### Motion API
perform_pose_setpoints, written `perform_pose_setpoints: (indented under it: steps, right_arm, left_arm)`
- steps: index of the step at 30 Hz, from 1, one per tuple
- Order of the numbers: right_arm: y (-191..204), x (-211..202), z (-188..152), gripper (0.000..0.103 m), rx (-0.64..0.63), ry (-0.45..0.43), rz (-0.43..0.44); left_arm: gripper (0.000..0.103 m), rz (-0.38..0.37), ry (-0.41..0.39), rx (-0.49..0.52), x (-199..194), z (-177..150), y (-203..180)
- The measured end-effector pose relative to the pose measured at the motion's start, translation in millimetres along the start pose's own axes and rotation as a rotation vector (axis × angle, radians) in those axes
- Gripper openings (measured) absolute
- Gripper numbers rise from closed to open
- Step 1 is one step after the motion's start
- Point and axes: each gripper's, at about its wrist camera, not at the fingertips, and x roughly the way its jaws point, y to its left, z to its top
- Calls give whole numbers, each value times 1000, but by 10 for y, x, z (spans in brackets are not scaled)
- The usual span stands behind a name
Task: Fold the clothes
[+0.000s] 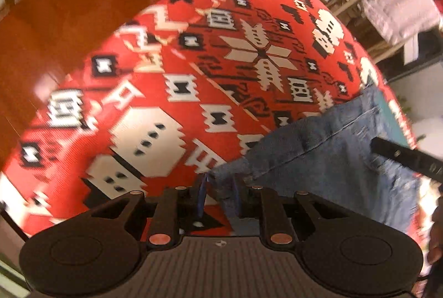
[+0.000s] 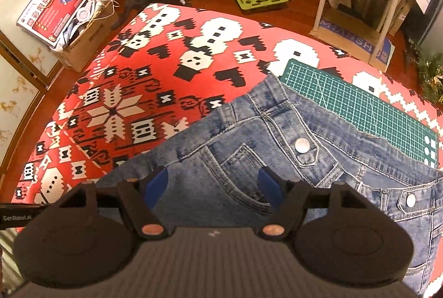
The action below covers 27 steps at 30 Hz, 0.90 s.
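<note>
My left gripper [image 1: 218, 194] has its fingers clamped on a corner of the blue jeans [image 2: 277, 159], lifting that edge off the red patterned cloth [image 2: 124, 82] covering the tabletop. My right gripper [image 2: 213, 181] hovers with its fingers spread wide over the front pocket, gripping nothing. The waistband lies partly over a green cutting mat [image 2: 360, 101].
</note>
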Motion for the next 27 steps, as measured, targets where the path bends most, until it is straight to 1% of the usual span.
perform_pose_setpoints:
  steps: [2, 5, 7, 8, 11, 14, 17, 21, 24, 26, 27]
  right_arm:
    - [16, -4, 8, 75, -4, 1, -3]
    - [28, -13, 6, 75, -9, 2, -8]
    - [33, -14, -1, 76, -12, 4, -11]
    - [30, -13, -6, 76, -11, 4, -12]
    - [21, -10, -15, 76, -2, 2, -16]
    - [8, -18, -14, 76, 9, -2, -15]
    - [-1, -29, -13, 76, 12, -5, -10]
    - [-52, -38, 25, 76, 18, -18, -14]
    - [-162, -21, 156, 75, 23, -47, -29]
    - [-236, 12, 274, 66, 13, -63, -34]
    - [-271, 43, 350, 60, 5, -67, -34]
  left_arm:
    - [18, -38, 8, -31, 5, -1, 2]
    - [18, -62, -5, -26, -52, -9, -64]
    - [18, -98, -8, -35, -71, 0, -81]
    - [18, -117, -4, -52, -57, 6, -74]
    - [18, -163, 32, -151, 56, 40, 30]
    - [18, -174, 43, -239, 142, 51, 152]
    - [17, -189, 37, -298, 146, 47, 213]
    - [17, -172, 30, -303, 120, 30, 202]
    - [17, -156, 29, -305, 115, 25, 209]
    - [17, -148, 30, -310, 117, 27, 217]
    - [17, -146, 29, -315, 117, 32, 221]
